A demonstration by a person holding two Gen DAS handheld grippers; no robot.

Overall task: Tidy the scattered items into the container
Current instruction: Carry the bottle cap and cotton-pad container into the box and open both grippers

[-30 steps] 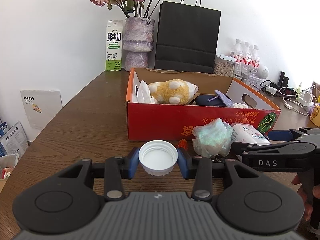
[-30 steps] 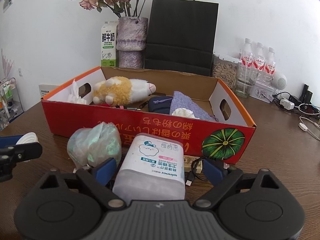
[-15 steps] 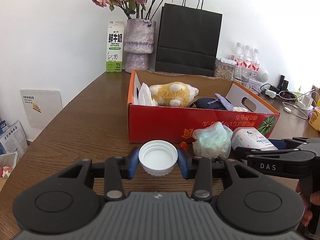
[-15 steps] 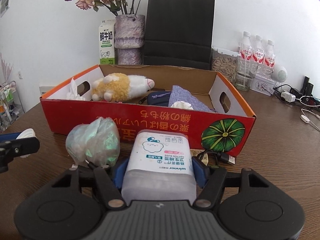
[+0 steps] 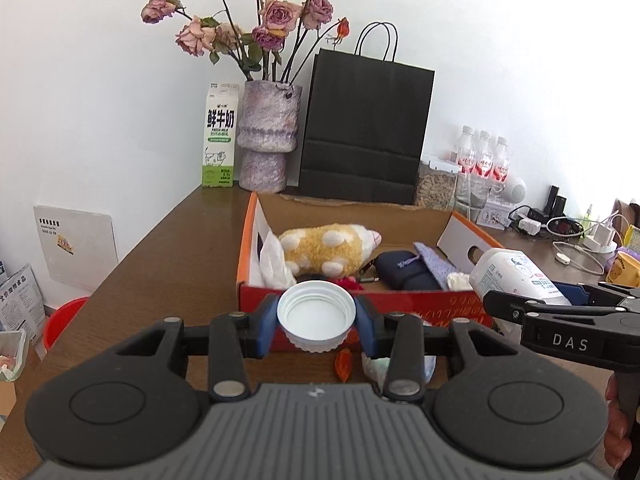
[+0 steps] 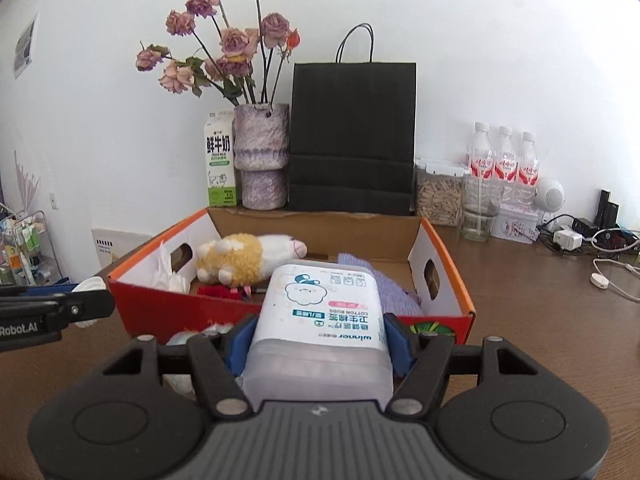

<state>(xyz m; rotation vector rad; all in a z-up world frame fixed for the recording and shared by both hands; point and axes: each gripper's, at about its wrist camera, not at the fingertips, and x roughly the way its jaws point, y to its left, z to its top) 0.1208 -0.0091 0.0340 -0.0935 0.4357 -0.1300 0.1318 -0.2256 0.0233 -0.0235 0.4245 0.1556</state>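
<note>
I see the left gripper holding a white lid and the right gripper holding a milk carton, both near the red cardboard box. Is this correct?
One detail is wrong. The right gripper holds a cotton buds box, as the right wrist view shows; the milk carton stands by the wall. The left gripper does hold the white lid, near the red cardboard box.

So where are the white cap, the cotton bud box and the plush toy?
cap (image 5: pixel 316 318), left wrist view, its open inside.
cotton bud box (image 6: pixel 320 312), right wrist view, its printed label.
plush toy (image 5: pixel 320 250), left wrist view, its yellow body.
</note>
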